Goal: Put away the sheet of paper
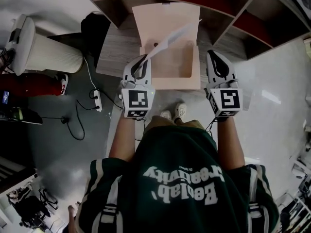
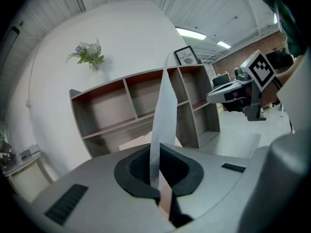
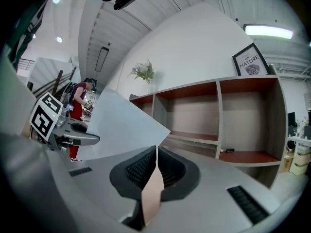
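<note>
The left hand-held gripper (image 1: 144,60) is clamped shut on the white sheet of paper (image 1: 175,35), which slants above the open peach folder (image 1: 170,68). The right hand-held gripper (image 1: 213,56) pinches the folder's right edge.

Open shelf unit (image 3: 218,123), curved white wall (image 2: 121,38), seemingly glossy floor (image 1: 274,113)

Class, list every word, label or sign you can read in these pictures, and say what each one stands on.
"NATURE", with a smaller "OF" above it: on the framed picture atop the shelf unit.
Back of the person's shirt: upside-down script, not surely readable.
No other text shows.
</note>
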Available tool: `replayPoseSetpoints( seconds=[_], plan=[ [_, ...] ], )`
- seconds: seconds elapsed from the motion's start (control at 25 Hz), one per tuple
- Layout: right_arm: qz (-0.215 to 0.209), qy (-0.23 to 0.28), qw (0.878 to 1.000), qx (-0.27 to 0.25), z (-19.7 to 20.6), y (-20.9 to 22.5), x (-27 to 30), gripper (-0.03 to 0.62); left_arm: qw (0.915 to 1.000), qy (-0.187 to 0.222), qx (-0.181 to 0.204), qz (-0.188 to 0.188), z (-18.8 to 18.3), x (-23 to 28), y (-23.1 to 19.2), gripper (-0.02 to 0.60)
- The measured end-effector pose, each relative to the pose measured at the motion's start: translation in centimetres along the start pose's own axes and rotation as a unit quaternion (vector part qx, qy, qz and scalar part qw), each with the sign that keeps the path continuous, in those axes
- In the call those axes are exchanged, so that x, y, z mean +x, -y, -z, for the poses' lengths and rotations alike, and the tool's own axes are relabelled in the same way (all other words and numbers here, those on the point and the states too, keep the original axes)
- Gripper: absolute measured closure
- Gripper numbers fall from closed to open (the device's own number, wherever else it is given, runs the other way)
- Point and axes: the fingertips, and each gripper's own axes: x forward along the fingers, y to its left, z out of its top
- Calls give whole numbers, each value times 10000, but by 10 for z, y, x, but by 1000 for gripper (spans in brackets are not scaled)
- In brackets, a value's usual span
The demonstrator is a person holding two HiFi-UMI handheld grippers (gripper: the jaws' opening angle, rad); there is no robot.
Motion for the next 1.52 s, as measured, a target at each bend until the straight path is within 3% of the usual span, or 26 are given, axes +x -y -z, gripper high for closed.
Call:
replayPoseSetpoints(
  seconds=[0.28, 0.56, 0.76, 1.08, 1.52],
  plan=[
    [-230, 53, 9997, 12, 1, 8, 7, 556, 9983, -346, 450, -149, 3, 11, 4, 563],
    [-286, 76, 9995, 109, 11, 15, 11, 557, 9926, -669, 1015, 4, 13, 28, 10, 563],
    [-308, -9, 9995, 71, 18, 12, 16, 557, 9846, -1005, 1416, 222, 35, 46, 6, 563],
    [-286, -123, 9995, 28, 37, 21, 30, 557, 9744, -1432, 1672, 455, 77, 99, -2, 563],
    [-119, -495, 9987, 28, 54, 37, 46, 557, 9581, -1507, 2295, 809, 87, 165, -7, 563]
  ],
)
